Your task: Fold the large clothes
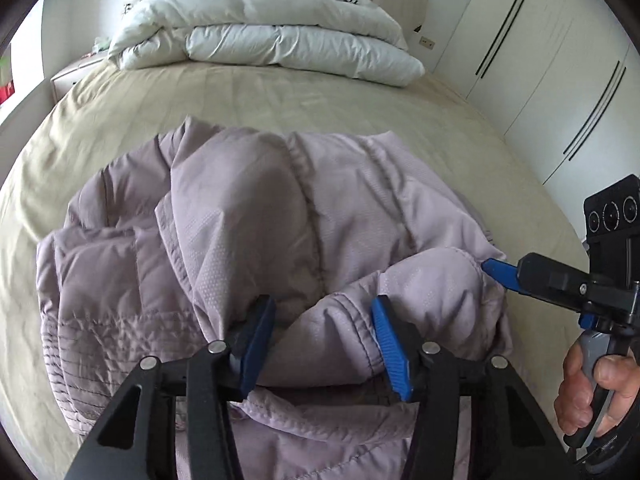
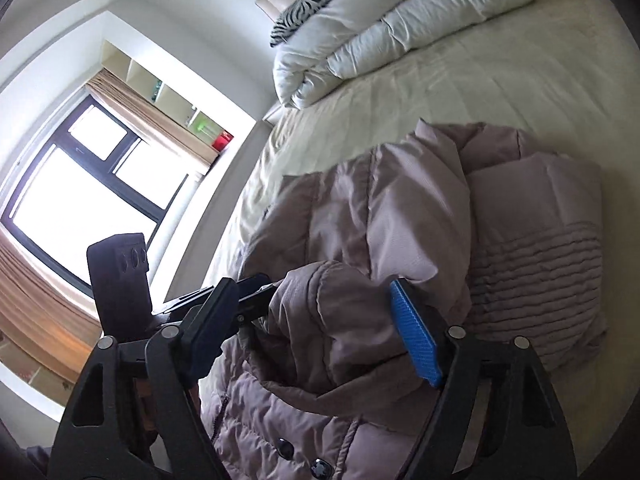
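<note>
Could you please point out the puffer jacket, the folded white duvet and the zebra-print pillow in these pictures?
puffer jacket [image 1: 248, 216]: left wrist view, on the quilted panel at its middle.
folded white duvet [image 1: 280, 44]: left wrist view, on the lower folded layer.
zebra-print pillow [image 2: 312, 4]: right wrist view, on its striped cover.

The left gripper [image 1: 324, 332] and right gripper [image 2: 304, 332] share a build: black slotted arms, silver pivot screws, ribbed blue pads [image 2: 416, 336]. A bare hand [image 1: 592, 388] grips a grey-and-black handle.

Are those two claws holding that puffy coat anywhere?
Neither grips it. Left claw and right claw stand open around folds of the lilac jacket.
</note>
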Available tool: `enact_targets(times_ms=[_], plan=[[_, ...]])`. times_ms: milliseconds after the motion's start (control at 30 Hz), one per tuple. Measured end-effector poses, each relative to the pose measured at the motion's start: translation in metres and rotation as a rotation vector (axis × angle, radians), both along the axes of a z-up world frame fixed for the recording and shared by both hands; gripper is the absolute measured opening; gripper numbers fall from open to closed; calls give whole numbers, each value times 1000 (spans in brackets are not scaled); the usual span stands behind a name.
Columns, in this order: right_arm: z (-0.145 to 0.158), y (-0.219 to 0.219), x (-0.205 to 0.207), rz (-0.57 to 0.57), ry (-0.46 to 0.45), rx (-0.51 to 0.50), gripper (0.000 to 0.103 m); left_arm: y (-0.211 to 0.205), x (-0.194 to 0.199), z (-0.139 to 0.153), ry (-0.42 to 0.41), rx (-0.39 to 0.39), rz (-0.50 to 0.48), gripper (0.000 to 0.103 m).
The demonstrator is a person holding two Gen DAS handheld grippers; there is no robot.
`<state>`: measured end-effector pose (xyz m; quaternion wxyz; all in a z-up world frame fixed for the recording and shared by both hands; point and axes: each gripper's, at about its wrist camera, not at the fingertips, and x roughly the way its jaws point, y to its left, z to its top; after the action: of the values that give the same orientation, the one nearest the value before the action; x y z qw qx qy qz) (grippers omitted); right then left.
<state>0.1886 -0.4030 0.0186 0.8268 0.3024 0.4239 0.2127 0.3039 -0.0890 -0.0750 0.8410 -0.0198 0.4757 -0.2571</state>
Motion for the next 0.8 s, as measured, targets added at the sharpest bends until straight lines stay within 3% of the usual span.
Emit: enact_targets(times_ms=[200,300,367,433,533,667,733,800], plan=[[-52,14,-3,1,56,-33,61,6,-7,-21,-46,46,-60,55],[-67,27,-2,32,33,-113,60,15,-8,-24,-30,-3,-44,55],[-54,31,-9,18,19,-134,60,20,-16,-16,-43,-14,-34,55],[-30,34,-24,9,-53,-144,60,25,-29,-9,-81,-3,-30,55],[-10,43,-41,19,-123,-209,60,26,-37,-15,-101,11,-27,56],[-59,59,-29,70,16,-398,60,17,-26,-33,-74,37,-19,56],[-72,56,-25,46,40,-364,60,16,-23,-27,-58,36,0,56],[-63,54,-26,9,45,-351,60,21,-31,-12,-68,6,13,56]])
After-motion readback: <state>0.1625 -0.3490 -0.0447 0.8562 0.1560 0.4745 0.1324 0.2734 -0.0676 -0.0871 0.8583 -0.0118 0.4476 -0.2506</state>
